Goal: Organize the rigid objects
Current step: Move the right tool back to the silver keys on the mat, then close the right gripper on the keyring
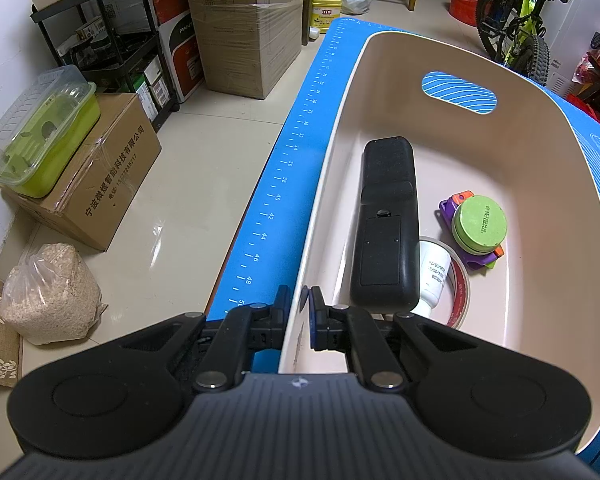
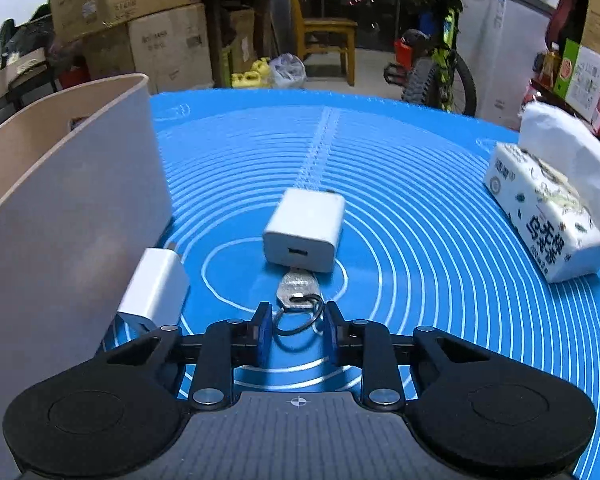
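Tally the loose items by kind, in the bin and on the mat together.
Remote control: 1
White bottle: 1
Tape roll: 1
Green-topped toy: 1
White chargers: 2
Key on ring: 1
Tissue pack: 1
Total: 8

Left gripper (image 1: 298, 300): angled steeply downward, jaws nearly closed, pads clamping the thin basket wall (image 1: 290, 332) between them, one finger on each side. Right gripper (image 2: 296, 322): angled downward, fingers (image 2: 265, 326) standing apart at 9 and 3 o'clock of the key ring (image 2: 300, 318), pads not pressing it.
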{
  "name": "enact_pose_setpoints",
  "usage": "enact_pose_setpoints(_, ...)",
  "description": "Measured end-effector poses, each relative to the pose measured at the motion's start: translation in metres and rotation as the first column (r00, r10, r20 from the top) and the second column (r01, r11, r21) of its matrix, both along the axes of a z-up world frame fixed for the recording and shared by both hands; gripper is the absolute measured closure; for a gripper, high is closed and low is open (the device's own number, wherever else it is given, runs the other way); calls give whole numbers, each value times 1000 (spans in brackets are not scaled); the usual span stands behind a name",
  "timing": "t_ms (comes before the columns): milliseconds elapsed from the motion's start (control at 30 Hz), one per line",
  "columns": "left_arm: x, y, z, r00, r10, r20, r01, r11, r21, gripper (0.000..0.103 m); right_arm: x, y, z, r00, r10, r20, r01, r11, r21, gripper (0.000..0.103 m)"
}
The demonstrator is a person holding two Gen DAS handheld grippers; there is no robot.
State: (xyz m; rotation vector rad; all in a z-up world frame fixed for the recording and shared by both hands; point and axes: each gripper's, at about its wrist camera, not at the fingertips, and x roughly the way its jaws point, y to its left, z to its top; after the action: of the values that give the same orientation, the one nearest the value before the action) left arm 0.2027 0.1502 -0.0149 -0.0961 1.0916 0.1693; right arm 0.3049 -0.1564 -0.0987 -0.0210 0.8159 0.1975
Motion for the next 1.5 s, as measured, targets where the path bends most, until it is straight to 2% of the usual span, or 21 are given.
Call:
enact_pose_setpoints(133, 0, 0, 0, 1000, 0, 0, 0, 1000, 0, 92, -3, 12, 1, 999, 46, 22, -45, 998, -46, 88)
enact_pose_setpoints(233, 0, 0, 0, 1000, 0, 0, 0, 1000, 1, 92, -2, 16, -1, 999, 41, 20, -39, 997, -64, 88)
enact_pose_setpoints(367, 0, 0, 0, 1000, 0, 0, 0, 1000, 0, 92, 5, 12, 2, 1000, -10, -10, 9, 999, -36, 86)
enact_pose_setpoints(433, 0, 0, 0, 1000, 0, 0, 0, 1000, 0, 92, 8, 4, -1, 998, -48, -29, 48, 999, -2, 81)
enact_pose_setpoints(467, 0, 0, 0, 1000, 0, 0, 0, 1000, 1, 92, 8, 1, -1, 998, -61, -32, 61, 998, 12, 75)
enact_pose_setpoints(533, 0, 0, 0, 1000, 0, 0, 0, 1000, 0, 92, 9, -4, -2, 996, -79, -42, 80, 996, 29, 74)
enact_pose_setpoints(600, 0, 0, 0, 1000, 0, 0, 0, 1000, 0, 92, 12, -7, -3, 992, -109, -56, 111, 993, 28, 66)
enact_pose_setpoints(967, 0, 0, 0, 1000, 0, 0, 0, 1000, 1, 92, 16, -21, -7, 984, -155, -83, 163, 980, 111, 64)
enact_pose_setpoints(1067, 0, 0, 0, 1000, 0, 0, 0, 1000, 1, 92, 15, -21, -5, 982, -160, -97, 173, 975, 142, 58)
enact_pose_setpoints(1200, 0, 0, 0, 1000, 0, 0, 0, 1000, 0, 92, 16, -22, -7, 980, -178, -88, 189, 971, 148, 56)
enact_pose_setpoints(1233, 0, 0, 0, 1000, 0, 0, 0, 1000, 1, 92, 16, -23, -8, 980, -182, -86, 193, 970, 150, 60)
enact_pose_setpoints(1267, 0, 0, 0, 1000, 0, 0, 0, 1000, 1, 92, 17, -24, -8, 980, -181, -85, 192, 970, 151, 75)
enact_pose_setpoints(1333, 0, 0, 0, 1000, 0, 0, 0, 1000, 0, 92, 16, -25, -8, 981, -177, -79, 187, 971, 151, 80)
enact_pose_setpoints(1367, 0, 0, 0, 1000, 0, 0, 0, 1000, 0, 92, 14, -25, -8, 982, -172, -74, 182, 970, 161, 88)
enact_pose_setpoints(1500, 0, 0, 0, 1000, 0, 0, 0, 1000, 0, 92, 8, -17, -2, 989, -146, -32, 149, 982, 117, 90)
